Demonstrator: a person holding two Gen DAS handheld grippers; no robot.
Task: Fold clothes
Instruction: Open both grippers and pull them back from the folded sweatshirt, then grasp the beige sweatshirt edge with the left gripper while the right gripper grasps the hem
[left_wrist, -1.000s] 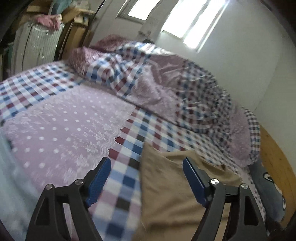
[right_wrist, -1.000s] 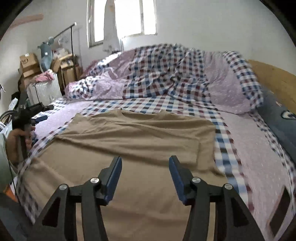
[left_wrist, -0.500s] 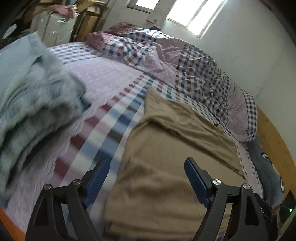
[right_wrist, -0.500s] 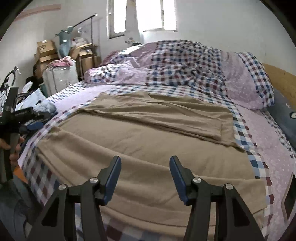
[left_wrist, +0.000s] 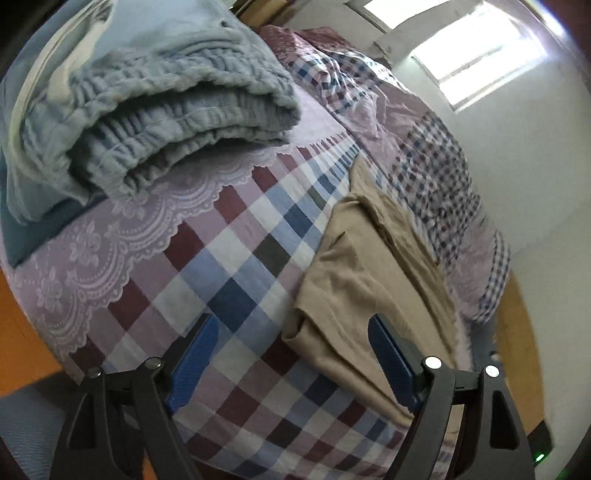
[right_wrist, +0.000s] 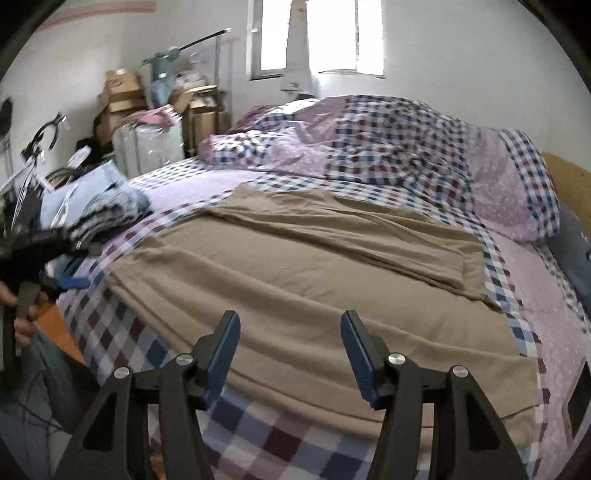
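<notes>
Here the tan shirt (right_wrist: 295, 280) is lying spread flat on the checked bed (right_wrist: 258, 428). The right gripper (right_wrist: 289, 354) is hovering over its near hem, fingers spread. The left gripper (left_wrist: 291, 365), likewise spread, is hovering at its corner, with folded grey clothes (left_wrist: 155, 103) at ten o'clock.

Folded blue pile (left_wrist: 155, 110) blocks left; rest clear.

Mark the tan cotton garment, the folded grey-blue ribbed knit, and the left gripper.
tan cotton garment (right_wrist: 314, 280): right wrist view, middle of its flat body.
folded grey-blue ribbed knit (left_wrist: 177, 110): left wrist view, top fold of the stack.
left gripper (left_wrist: 291, 354): left wrist view, midway between its open blue fingertips.
</notes>
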